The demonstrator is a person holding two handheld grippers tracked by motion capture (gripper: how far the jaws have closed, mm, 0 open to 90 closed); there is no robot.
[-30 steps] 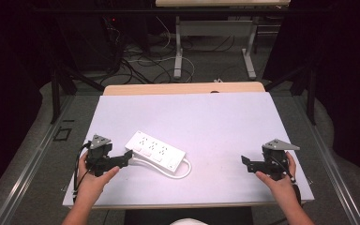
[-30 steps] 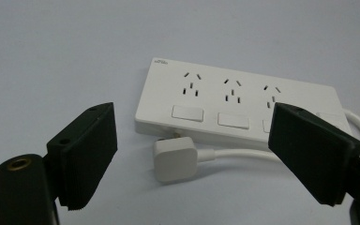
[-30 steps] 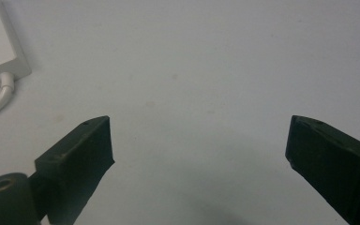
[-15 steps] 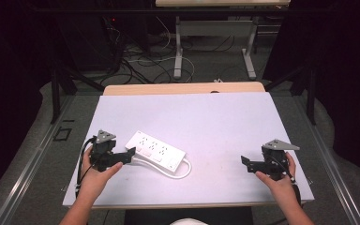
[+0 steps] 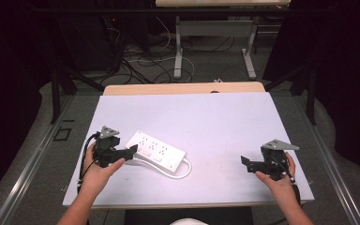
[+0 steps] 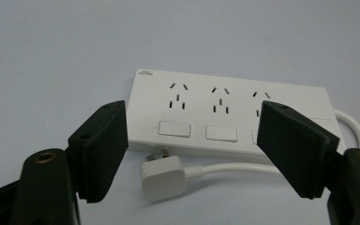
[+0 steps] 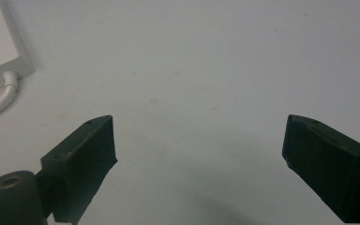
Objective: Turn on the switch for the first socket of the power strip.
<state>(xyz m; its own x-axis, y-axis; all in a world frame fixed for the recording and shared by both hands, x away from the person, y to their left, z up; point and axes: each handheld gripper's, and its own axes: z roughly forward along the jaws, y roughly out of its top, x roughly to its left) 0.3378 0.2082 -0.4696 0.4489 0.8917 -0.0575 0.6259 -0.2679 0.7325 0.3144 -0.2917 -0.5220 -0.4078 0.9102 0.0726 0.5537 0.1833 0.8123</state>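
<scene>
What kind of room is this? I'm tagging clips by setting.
Probably a lab or workshop: a bare white table, loose cables on the floor behind, a power strip, dark surroundings.

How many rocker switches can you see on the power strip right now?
3 on the power strip, in a row along its near edge: left, middle, and a third partly hidden behind a jaw.
</scene>
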